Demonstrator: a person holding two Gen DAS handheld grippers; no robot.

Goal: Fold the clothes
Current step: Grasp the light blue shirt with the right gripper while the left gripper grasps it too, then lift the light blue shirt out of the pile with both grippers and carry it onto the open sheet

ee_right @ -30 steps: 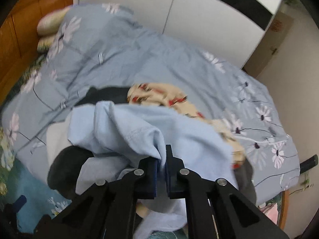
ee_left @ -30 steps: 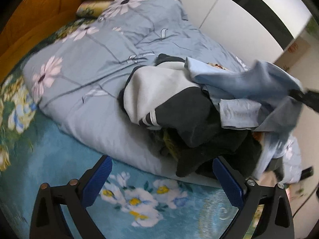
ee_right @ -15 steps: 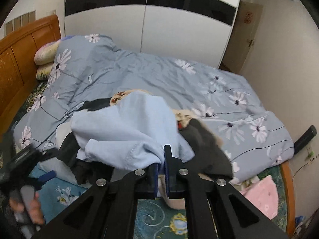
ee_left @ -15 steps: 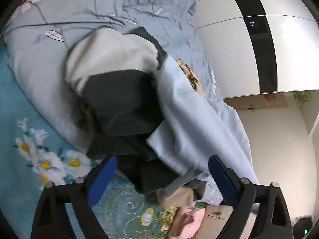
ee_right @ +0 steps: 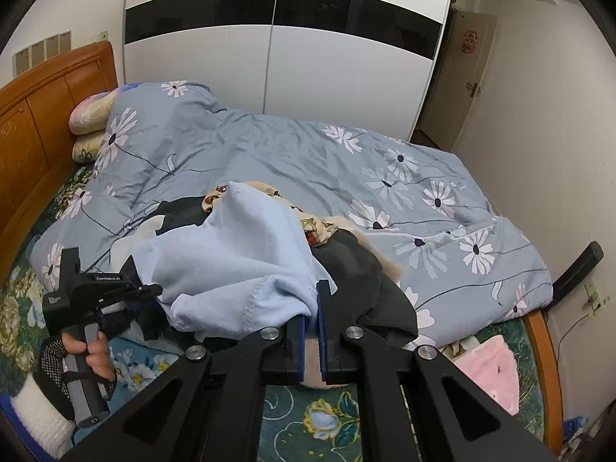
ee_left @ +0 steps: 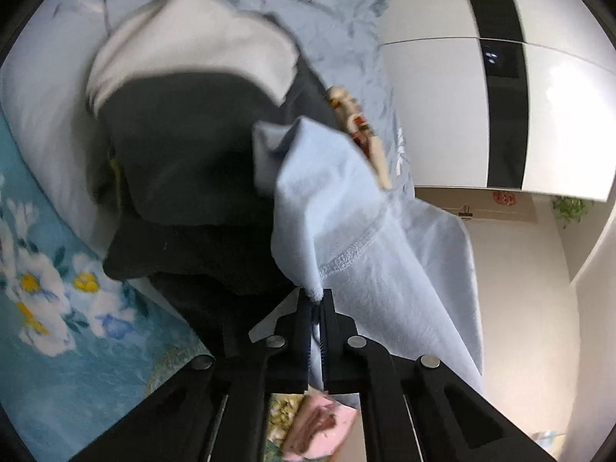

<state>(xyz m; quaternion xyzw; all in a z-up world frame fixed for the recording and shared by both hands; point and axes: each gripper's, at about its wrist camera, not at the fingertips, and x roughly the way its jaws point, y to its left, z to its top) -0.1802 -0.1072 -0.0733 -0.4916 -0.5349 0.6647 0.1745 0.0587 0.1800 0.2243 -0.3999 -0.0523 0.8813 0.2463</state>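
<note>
A pale blue garment (ee_right: pixel 238 254) lies draped over the top of a pile of clothes (ee_right: pixel 358 269) on the bed, and both grippers hold it.

The left gripper (ee_left: pixel 315 300) has just been closing, and now its jaws are pressed together on a hemmed edge of the pale blue garment (ee_left: pixel 346 211). The cloth sticks out from between the tips and hangs down past them. In the right wrist view the left gripper (ee_right: pixel 154 290) reaches in at the left side of the pile, and a hand (ee_right: pixel 86 350) in a black mesh glove grips its grey handle.

The right gripper (ee_right: pixel 311 304) is pinching the blue garment too. Its jaws are nearly together, with a bunched edge of the cloth squeezed in between them at the near side of the pile.

Under the blue garment the pile has a dark grey piece (ee_left: pixel 184 154), a white piece (ee_left: pixel 200 42) and a cream cloth with red marks (ee_right: pixel 312 227). The pile sits on a grey-blue quilt with white flowers (ee_right: pixel 385 177).

Behind the pile, two pillows (ee_right: pixel 90 127) lean by a wooden headboard (ee_right: pixel 42 115). Farther back stands a white wardrobe with a black stripe (ee_right: pixel 288 57). In front of the pile the bed shows a teal sheet with flowers (ee_right: pixel 319 415). To the right of the pile, at the bed's edge, lies a pink cloth (ee_right: pixel 489 369).
</note>
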